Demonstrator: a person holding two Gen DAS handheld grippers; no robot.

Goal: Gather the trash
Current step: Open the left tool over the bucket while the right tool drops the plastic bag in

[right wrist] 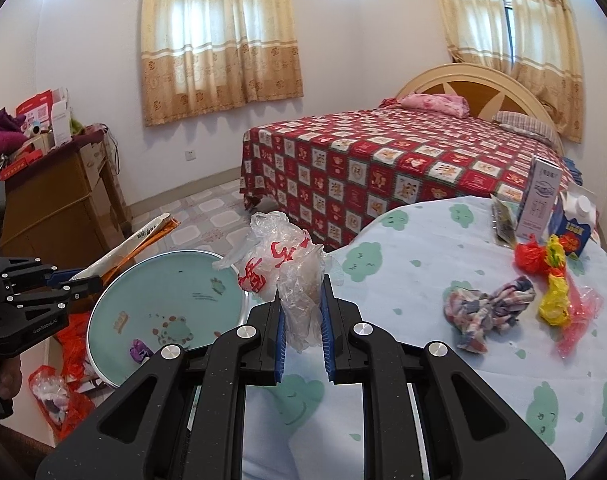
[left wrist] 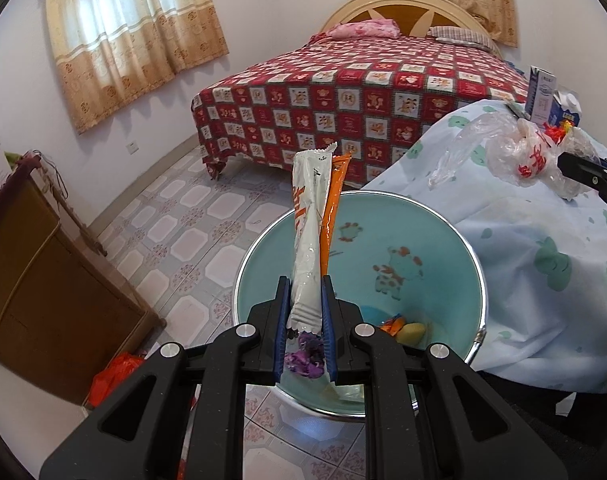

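Note:
My left gripper (left wrist: 306,284) is shut on a white and orange snack wrapper (left wrist: 309,224) and holds it upright over the teal trash bin (left wrist: 455,240), which holds several scraps at its bottom. In the right wrist view the left gripper (right wrist: 91,278) with the wrapper (right wrist: 143,240) hangs over the bin (right wrist: 175,276). My right gripper (right wrist: 302,288) is shut on a crumpled clear plastic bag with red print (right wrist: 283,264), at the table's left edge beside the bin. The bag also shows in the left wrist view (left wrist: 523,156).
The round table (right wrist: 423,280) with a cloud-print cloth bears a crumpled cloth (right wrist: 487,304), red and yellow bags (right wrist: 551,280), and two cartons (right wrist: 543,200). A bed (right wrist: 383,160) stands behind. A wooden cabinet (right wrist: 55,200) is at left. Plastic bags (right wrist: 59,392) lie on the floor.

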